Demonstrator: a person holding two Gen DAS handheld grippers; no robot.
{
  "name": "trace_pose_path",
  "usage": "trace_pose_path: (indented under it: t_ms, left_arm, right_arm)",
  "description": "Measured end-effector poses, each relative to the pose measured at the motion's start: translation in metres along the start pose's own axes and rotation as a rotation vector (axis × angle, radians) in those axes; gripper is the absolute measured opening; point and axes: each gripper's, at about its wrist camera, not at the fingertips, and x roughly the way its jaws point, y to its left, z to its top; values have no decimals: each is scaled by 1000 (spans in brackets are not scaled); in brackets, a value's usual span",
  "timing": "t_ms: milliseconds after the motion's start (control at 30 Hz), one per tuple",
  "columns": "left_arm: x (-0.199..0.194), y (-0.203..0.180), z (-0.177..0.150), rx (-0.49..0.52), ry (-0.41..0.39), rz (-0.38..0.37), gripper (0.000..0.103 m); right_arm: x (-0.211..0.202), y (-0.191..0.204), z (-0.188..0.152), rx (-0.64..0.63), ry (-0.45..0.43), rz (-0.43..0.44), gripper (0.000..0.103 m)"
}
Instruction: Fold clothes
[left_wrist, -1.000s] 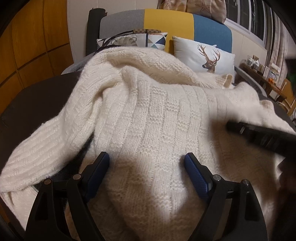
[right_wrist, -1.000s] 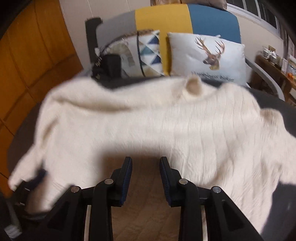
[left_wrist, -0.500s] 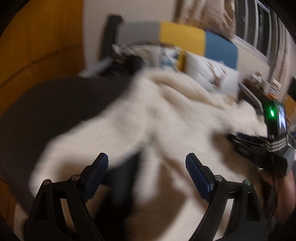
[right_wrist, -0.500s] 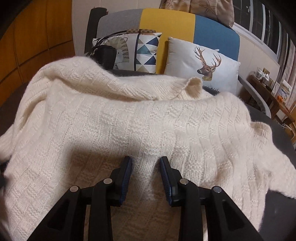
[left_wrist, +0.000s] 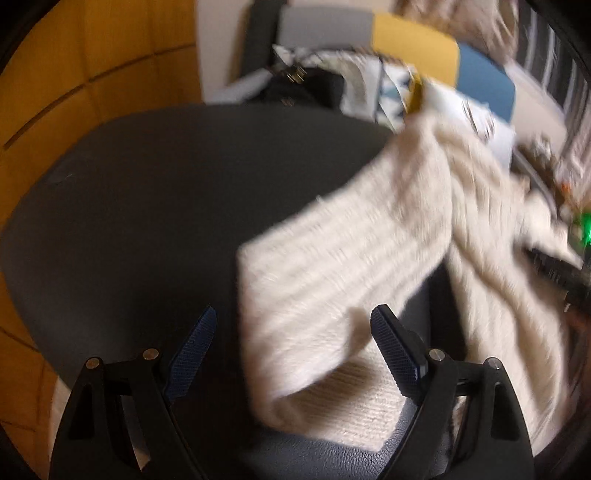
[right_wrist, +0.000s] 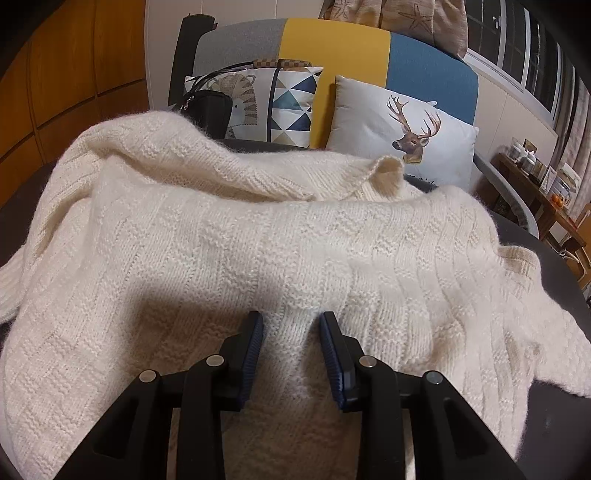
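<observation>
The soft, floppy cream knit sweater (right_wrist: 258, 240) is pinched by the right gripper (right_wrist: 291, 332) near its hem, while the left gripper (left_wrist: 291, 339), fingers apart, should take the sleeve cuff (left_wrist: 295, 332).

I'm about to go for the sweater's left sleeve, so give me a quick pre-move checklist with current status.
1. Right gripper pinching a ridge of the sweater: ok.
2. Left gripper wide open, nothing between its pads: ok.
3. Sleeve lying flat on the dark table: not ok, it runs crooked with its end turned over.
4. Left wrist view sharp enough to aim: not ok, blurred.
5. Collar flat: not ok, standing up.
</observation>
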Motion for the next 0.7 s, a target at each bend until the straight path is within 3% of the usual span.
trace_pose_path:
  t_ms: [67, 133, 167, 200, 233, 367, 567, 700]
  left_arm:
    - [15, -12, -3, 30, 25, 13, 88]
    - [19, -17, -8, 20, -13, 17, 83]
    - [18, -19, -8, 16, -24, 12, 65]
    - [18, -21, -8, 13, -35, 6, 39]
    - [16, -24, -6, 35, -43, 23, 29]
    - [6, -26, 10, 96, -86, 84, 16]
    - [-11, -5, 48, 134, -172, 193, 14]
    - [-7, 16, 76, 136, -182, 280, 14]
  right_arm:
    - [0, -1, 0, 3, -1, 4, 32]
    - [0, -1, 0, 5, -1, 5, 32]
    - [0, -1, -1, 5, -2, 5, 32]
    - [0, -1, -1, 4, -2, 5, 32]
    - [0, 0, -1, 3, -2, 3, 32]
    - [0, 1, 0, -1, -2, -2, 32]
    - [1, 3, 0, -3, -2, -6, 32]
    - [1, 4, 0, -3, -2, -6, 32]
